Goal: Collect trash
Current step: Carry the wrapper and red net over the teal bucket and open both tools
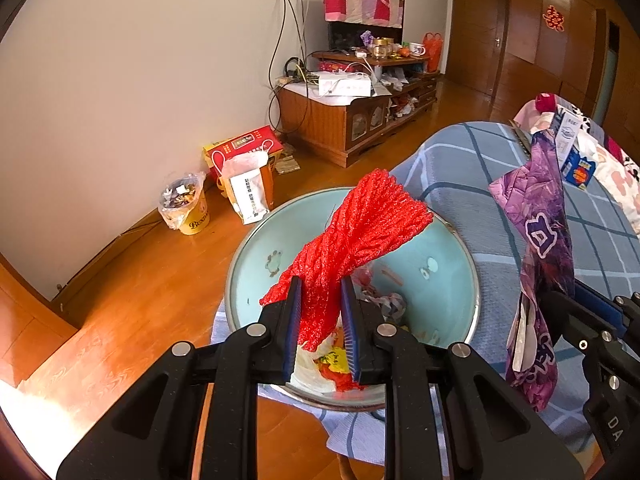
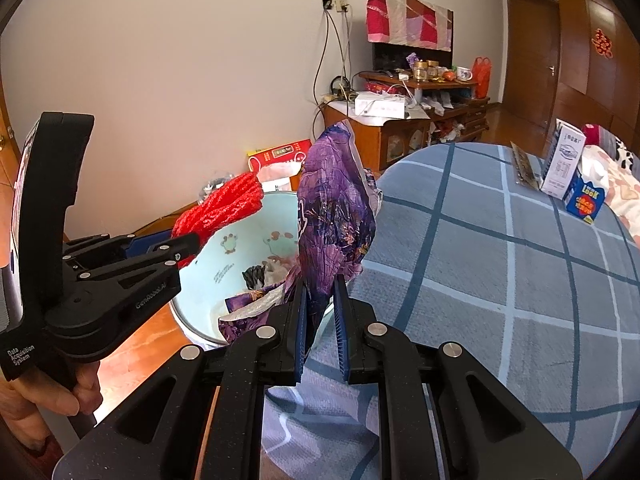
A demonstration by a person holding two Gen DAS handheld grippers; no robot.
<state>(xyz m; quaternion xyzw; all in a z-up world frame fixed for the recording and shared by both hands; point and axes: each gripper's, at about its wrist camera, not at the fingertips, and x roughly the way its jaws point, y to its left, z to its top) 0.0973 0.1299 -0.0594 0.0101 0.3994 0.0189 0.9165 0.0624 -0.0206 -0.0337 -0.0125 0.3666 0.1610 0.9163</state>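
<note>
Presently, at the far left of the left wrist view, a small yellow bin lined with plastic and full of scraps stands on the wooden floor by the wall, with a red carton just beside it. Centre frame, the left gripper is clamped on a bundle of red mesh netting, held above a pale blue basin that already contains wrappers and crumpled waste. The basin sits at the edge of a blue checked bedspread. To the right, the right gripper is closed on a purple printed wrapper, which stands upright between its pads, beside the basin's rim. Farther right on the bedspread, well apart, stand a white carton and a blue box, touching.
</note>
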